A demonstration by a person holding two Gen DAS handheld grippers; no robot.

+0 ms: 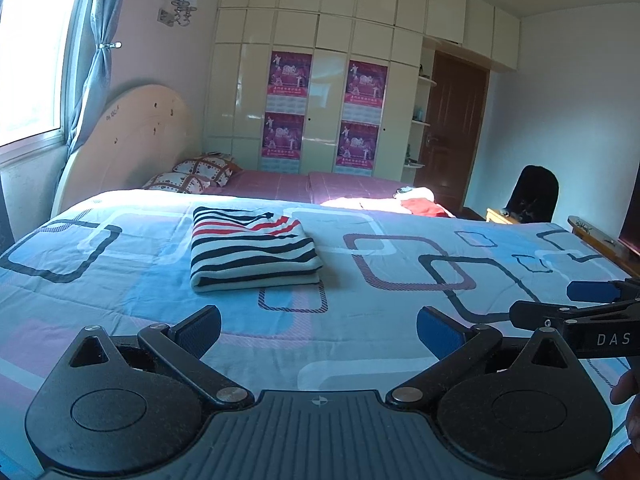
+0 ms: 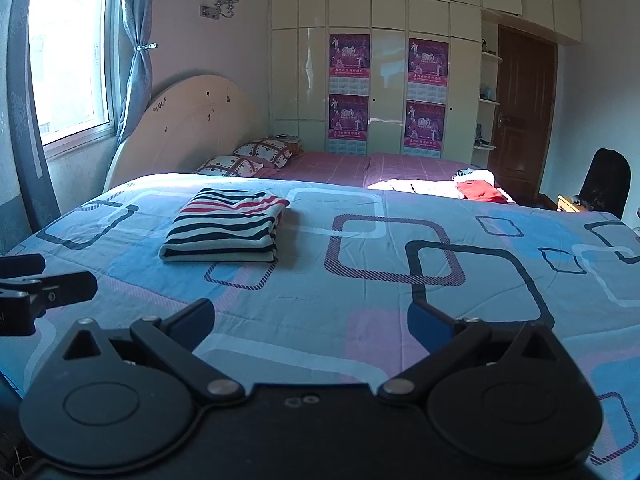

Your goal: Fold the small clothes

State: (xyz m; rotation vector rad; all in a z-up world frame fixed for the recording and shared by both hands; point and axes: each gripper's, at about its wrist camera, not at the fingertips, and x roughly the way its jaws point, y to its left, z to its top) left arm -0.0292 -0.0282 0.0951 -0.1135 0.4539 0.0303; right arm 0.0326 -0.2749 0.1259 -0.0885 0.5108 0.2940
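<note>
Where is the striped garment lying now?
In both views the striped garment lies folded on the blue quilt, left of centre, ahead of both open grippers.

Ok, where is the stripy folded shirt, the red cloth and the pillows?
Striped folded shirt (image 1: 252, 246): left wrist view, middle of its top layer.
Red cloth (image 2: 478, 191): right wrist view, centre of the heap.
Pillows (image 2: 266, 152): right wrist view, face of the upper pillow.

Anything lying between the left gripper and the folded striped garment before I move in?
Nothing: only bare patterned bedspread lies between the open left gripper and the folded striped garment, clearest in the left wrist view.
</note>
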